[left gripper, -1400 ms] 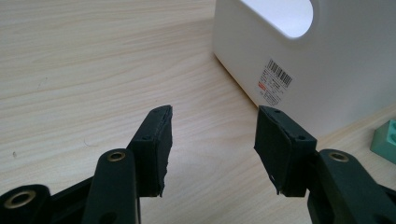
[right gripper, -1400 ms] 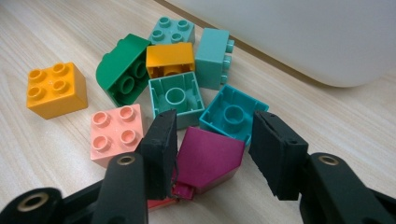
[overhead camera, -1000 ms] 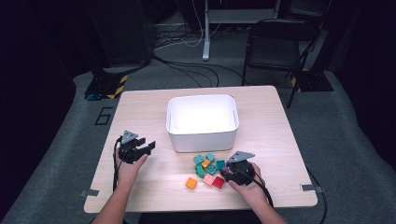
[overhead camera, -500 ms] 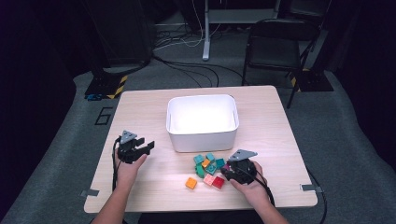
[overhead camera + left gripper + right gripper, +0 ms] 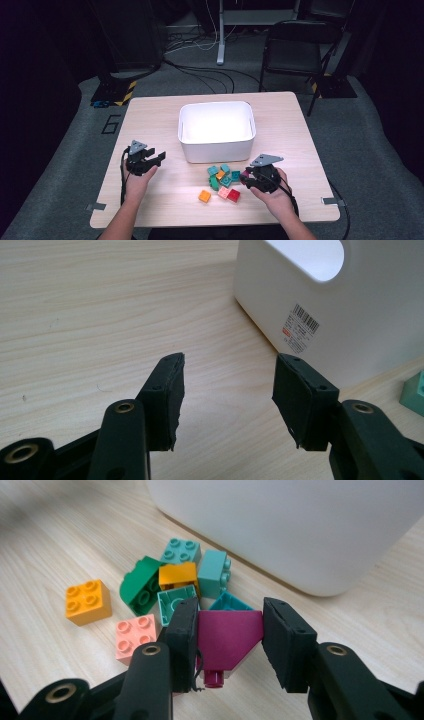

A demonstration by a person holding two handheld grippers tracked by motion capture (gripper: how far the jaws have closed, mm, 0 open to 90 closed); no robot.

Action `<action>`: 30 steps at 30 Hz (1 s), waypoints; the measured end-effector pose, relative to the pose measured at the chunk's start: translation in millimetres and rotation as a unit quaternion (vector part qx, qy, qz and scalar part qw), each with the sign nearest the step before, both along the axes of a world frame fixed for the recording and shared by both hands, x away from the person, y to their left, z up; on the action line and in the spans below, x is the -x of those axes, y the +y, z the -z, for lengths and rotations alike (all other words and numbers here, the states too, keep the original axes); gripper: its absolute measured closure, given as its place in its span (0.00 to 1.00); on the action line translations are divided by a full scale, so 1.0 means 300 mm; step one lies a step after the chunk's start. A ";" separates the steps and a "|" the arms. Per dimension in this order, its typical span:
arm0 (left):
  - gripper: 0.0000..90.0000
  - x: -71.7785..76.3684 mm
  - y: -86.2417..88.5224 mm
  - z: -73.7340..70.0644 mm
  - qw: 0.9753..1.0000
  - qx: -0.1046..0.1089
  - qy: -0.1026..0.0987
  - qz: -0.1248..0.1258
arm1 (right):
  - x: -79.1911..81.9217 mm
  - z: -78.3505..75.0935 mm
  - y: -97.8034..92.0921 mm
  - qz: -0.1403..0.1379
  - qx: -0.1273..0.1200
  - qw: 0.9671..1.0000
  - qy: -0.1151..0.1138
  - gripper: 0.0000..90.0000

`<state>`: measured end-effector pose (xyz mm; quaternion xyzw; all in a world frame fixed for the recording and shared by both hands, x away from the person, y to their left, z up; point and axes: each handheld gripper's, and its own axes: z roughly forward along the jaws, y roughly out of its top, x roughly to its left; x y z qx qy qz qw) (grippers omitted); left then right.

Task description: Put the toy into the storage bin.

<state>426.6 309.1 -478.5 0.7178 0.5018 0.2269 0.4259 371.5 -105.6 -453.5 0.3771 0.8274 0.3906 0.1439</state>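
A magenta brick (image 5: pixel 226 642) sits between the jaws of my right gripper (image 5: pixel 229 625), which is shut on it just above the table. In the high view the right gripper (image 5: pixel 248 179) is at the right edge of a brick pile (image 5: pixel 222 179), in front of the white bin (image 5: pixel 216 130). The pile holds an orange brick (image 5: pixel 89 599), a pink brick (image 5: pixel 135 635), a green brick (image 5: pixel 140 585) and teal ones (image 5: pixel 181 550). My left gripper (image 5: pixel 227 375) is open over bare wood, nothing between its jaws; from above the left gripper (image 5: pixel 150 160) lies left of the bin.
The bin's wall (image 5: pixel 340 315) with a barcode label stands close to the right of the left gripper. A red brick (image 5: pixel 233 195) lies at the pile's front. A black chair (image 5: pixel 292 50) and cables are on the floor beyond the table (image 5: pixel 160 115).
The right hand has shifted slightly at the pile's right edge. The left gripper has stayed in place.
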 end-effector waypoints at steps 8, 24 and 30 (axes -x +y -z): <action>0.51 0.000 0.003 0.001 1.000 0.003 0.001 -0.002 | -0.014 -0.090 -0.019 -0.010 0.005 1.000 -0.003 0.65; 0.51 -0.001 0.002 0.005 1.000 0.005 0.003 -0.001 | -0.078 -0.309 -0.039 -0.034 -0.014 0.999 -0.004 0.65; 0.52 -0.001 0.003 0.006 1.000 0.007 0.004 0.000 | -0.108 -0.371 -0.041 -0.033 -0.008 0.999 -0.013 0.65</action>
